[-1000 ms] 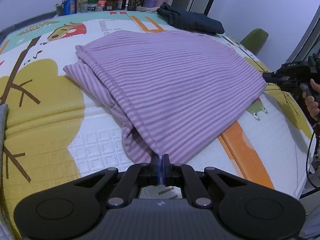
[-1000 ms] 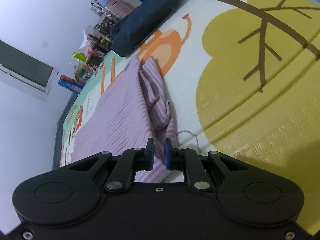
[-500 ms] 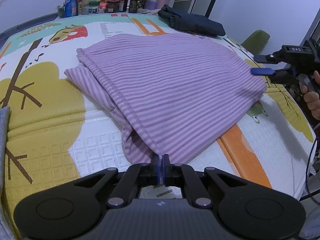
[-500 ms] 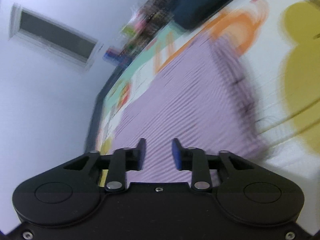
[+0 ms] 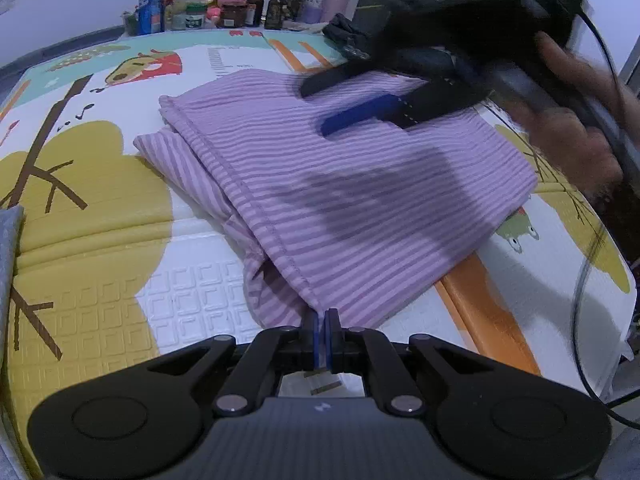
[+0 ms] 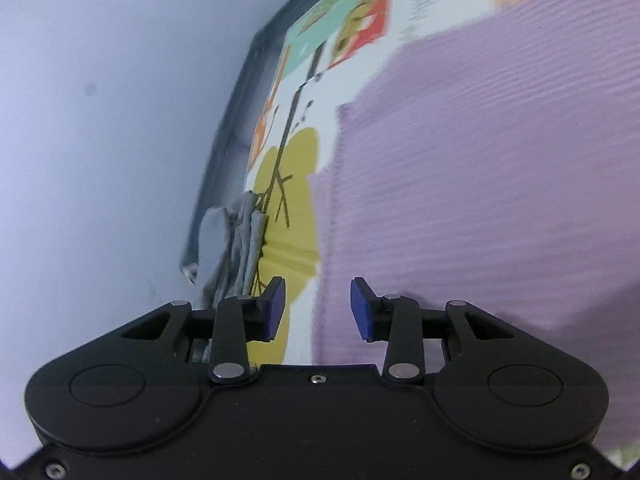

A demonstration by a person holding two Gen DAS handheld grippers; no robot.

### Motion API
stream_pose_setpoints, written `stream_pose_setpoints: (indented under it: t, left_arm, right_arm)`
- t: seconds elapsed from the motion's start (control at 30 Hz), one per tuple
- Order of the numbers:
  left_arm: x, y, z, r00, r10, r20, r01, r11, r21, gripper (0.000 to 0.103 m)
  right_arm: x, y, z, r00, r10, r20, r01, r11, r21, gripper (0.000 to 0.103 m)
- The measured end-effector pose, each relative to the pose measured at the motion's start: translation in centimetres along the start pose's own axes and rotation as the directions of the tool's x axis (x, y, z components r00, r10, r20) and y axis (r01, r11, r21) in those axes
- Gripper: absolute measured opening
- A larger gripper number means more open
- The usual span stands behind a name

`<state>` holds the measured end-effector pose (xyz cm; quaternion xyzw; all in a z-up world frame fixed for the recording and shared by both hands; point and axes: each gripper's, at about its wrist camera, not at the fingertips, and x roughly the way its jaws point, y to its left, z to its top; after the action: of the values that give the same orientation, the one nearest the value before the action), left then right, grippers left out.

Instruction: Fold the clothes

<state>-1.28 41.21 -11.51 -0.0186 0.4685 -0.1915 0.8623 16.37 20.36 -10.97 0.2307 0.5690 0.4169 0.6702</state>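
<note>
A purple striped garment (image 5: 340,184) lies folded on the patterned play mat (image 5: 100,264). My left gripper (image 5: 321,322) is shut on the garment's near corner at the mat's front. My right gripper (image 6: 317,307) is open and empty, held above the garment (image 6: 480,184). In the left wrist view the right gripper (image 5: 336,106) reaches in from the right, blurred, over the garment's far part and casts a shadow on it.
Bottles and packets (image 5: 224,8) line the far edge of the mat. A dark folded garment (image 5: 344,34) lies at the back right. Grey folded cloth (image 6: 236,240) sits at the left edge of the mat, also in the left wrist view (image 5: 8,248).
My right gripper let go of the garment's right corner, opened wide and swung left over the garment. My left gripper stayed shut on the near corner.
</note>
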Motion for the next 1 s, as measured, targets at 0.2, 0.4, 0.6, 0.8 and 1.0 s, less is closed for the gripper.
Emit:
stream_pose_setpoints:
  t: [0.2,0.4,0.6,0.8,1.0]
  left_arm:
    - [0.0,-0.3,-0.3,1.000,0.015,0.012,-0.015,1.000,0.002,0.004]
    - [-0.1,-0.6,-0.6,0.999,0.030,0.024,-0.031,1.000,0.005,0.004]
    - [-0.1,-1.2,-0.8,0.998,0.048,0.029,-0.049,0.998,0.029,0.004]
    - [-0.1,-2.9,-1.1,0.997,0.074,0.004,-0.074,0.991,0.116,0.004]
    - [-0.4,-3.5,-1.4,0.996,0.084,-0.015,-0.081,0.985,0.152,0.004]
  right_arm:
    - [6.8,4.8,6.1,0.987,-0.098,-0.130,0.088,0.993,-0.080,0.036]
    - [11.8,6.6,8.2,0.965,-0.163,-0.203,0.141,0.983,-0.118,0.036]
    - [15.9,6.5,9.1,0.918,-0.314,-0.243,0.278,0.945,-0.174,0.035]
    - [17.3,7.4,9.1,0.888,-0.423,-0.178,0.372,0.891,-0.259,0.032]
    - [18.1,8.4,9.2,0.870,-0.472,-0.140,0.413,0.854,-0.316,0.032]
